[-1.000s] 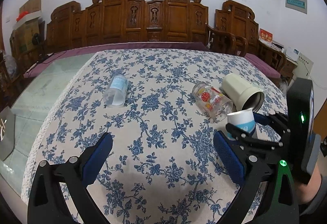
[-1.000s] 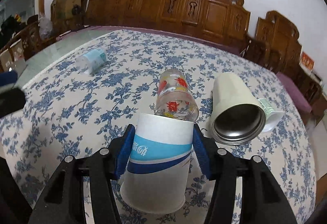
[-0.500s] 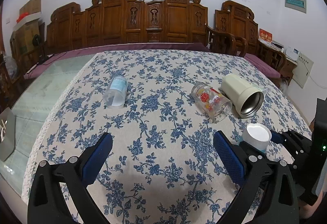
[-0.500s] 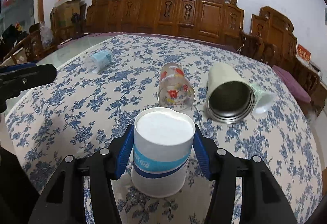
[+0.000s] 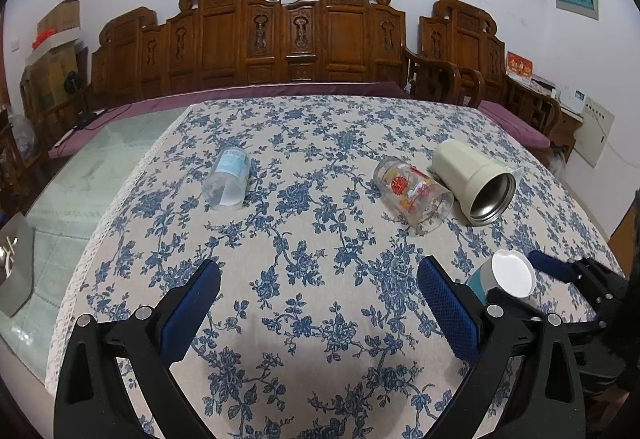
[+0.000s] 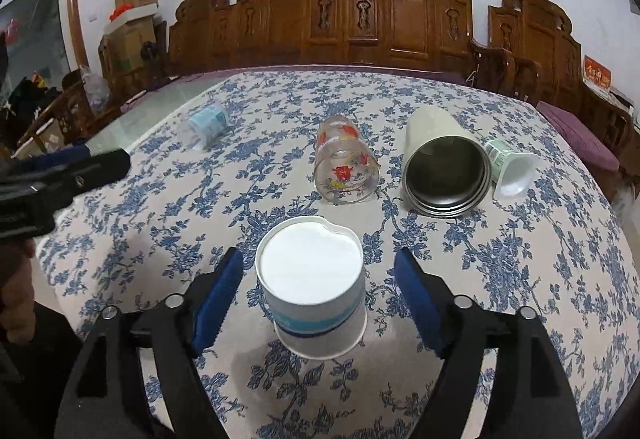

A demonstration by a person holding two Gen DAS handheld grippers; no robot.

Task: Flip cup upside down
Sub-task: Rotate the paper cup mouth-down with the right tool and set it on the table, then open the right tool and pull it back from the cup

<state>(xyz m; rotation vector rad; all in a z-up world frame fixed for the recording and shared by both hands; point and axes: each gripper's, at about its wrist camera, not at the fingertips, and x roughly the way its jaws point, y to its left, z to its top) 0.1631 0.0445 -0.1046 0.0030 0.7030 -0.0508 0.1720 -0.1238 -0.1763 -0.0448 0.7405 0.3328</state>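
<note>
Right wrist view: cup [image 6: 314, 289] stands inverted on tabletop [image 6: 520, 259], right claw [image 6: 318, 299] spread open astride it, seemingly releasing toward 6 o'clock.

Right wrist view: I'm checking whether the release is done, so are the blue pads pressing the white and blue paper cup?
No: the white and blue paper cup stands base-up on the floral tablecloth with gaps to both pads of the open right gripper.

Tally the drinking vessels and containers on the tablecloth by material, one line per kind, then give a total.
Paper: 1, the paper cup standing upside down between the open pads of the right gripper.
Clear plastic: 1, the plastic cup on its side.
Glass: 1, the printed glass on its side.
Steel-lined: 1, the cream tumbler on its side.
Yogurt-type: 1, the small white pot on its side.
Total: 5
</note>
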